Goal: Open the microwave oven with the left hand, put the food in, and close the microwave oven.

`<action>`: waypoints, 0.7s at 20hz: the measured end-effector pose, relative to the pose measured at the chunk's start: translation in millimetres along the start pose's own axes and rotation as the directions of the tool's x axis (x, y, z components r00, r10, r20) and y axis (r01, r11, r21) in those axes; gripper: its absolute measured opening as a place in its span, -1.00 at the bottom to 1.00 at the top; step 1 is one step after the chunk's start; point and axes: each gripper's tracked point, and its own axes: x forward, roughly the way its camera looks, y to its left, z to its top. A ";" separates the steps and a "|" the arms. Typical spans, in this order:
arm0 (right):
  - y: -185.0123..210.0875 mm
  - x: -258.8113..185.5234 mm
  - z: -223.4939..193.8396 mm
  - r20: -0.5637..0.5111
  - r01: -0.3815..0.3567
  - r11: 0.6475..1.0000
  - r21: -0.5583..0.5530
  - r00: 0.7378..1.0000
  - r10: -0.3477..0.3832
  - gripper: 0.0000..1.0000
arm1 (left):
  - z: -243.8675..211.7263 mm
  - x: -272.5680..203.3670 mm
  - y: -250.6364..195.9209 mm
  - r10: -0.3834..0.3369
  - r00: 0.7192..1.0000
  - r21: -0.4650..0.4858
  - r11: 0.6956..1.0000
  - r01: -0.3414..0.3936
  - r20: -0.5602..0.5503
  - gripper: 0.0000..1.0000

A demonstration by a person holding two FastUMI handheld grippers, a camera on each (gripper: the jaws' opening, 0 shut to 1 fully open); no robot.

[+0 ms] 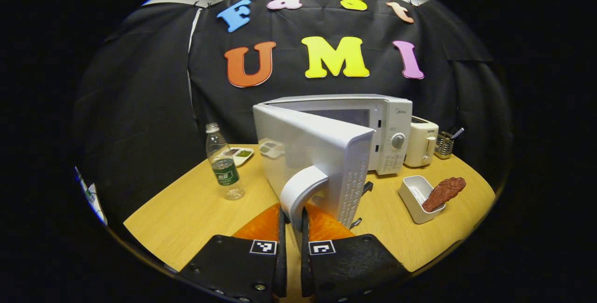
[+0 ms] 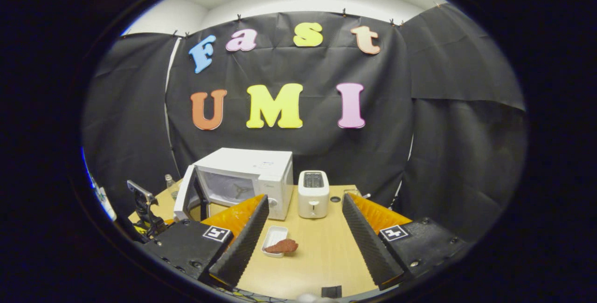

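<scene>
My left gripper [image 1: 292, 228] is closed down on the microwave's door handle [image 1: 301, 191], the curved white bar running between my two fingers with only a narrow gap left on either side of it. The door [image 1: 308, 154] stands swung partly open toward me, hinged on its left, so the microwave [image 1: 373, 126] has its cavity showing behind the door's edge. In the right gripper view the same door [image 2: 184, 198] hangs ajar at the left of the microwave [image 2: 247, 177], and my other tool [image 2: 142, 207] sits just beside it.

My right gripper [image 2: 303, 242] is spread wide and holds nothing; it hangs above the wooden table [image 2: 322, 256], well back from the oven. The food [image 2: 282, 246], a reddish-brown piece, lies across the near end of a small white tray [image 2: 275, 235], between my right fingers as seen from here but farther off and below them. From the left gripper view the food [image 1: 444, 192] rests on the tray [image 1: 415, 196] to the right of the microwave, well apart from my left fingers.

A white toaster [image 2: 313, 193] stands just right of the microwave, and a water bottle [image 1: 224, 163] stands to its left.
</scene>
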 end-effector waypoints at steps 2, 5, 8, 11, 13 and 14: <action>9.8 -2.4 -3.0 -0.003 -0.008 1.000 0.000 1.000 0.008 1.00 | -2.5 -3.9 14.0 0.005 1.000 -0.019 1.000 -0.005 -0.005 -0.75; 24.8 -6.7 -4.8 -0.012 -0.020 1.000 0.018 1.000 0.020 1.00 | -5.1 -7.9 27.6 -0.022 0.999 -0.039 0.999 0.021 -0.028 -0.63; 34.2 -11.5 -9.1 -0.016 -0.021 1.000 0.003 1.000 0.021 1.00 | -4.9 -12.8 39.5 -0.029 0.999 -0.027 0.999 0.028 -0.019 -0.17; 43.6 -19.0 -10.4 -0.009 -0.021 1.000 -0.009 1.000 0.021 0.83 | 1.7 -22.1 53.9 -0.007 1.000 0.016 1.000 0.007 0.026 0.77; 45.6 -20.2 -14.3 -0.012 -0.017 1.000 -0.014 1.000 0.017 0.83 | 4.9 -26.2 67.2 0.014 0.999 0.052 0.999 -0.016 0.048 0.91; 45.8 -20.9 -17.3 -0.015 -0.016 1.000 -0.010 1.000 0.016 1.00 | 1.8 -26.3 73.1 0.014 0.999 0.057 0.998 -0.016 0.036 0.90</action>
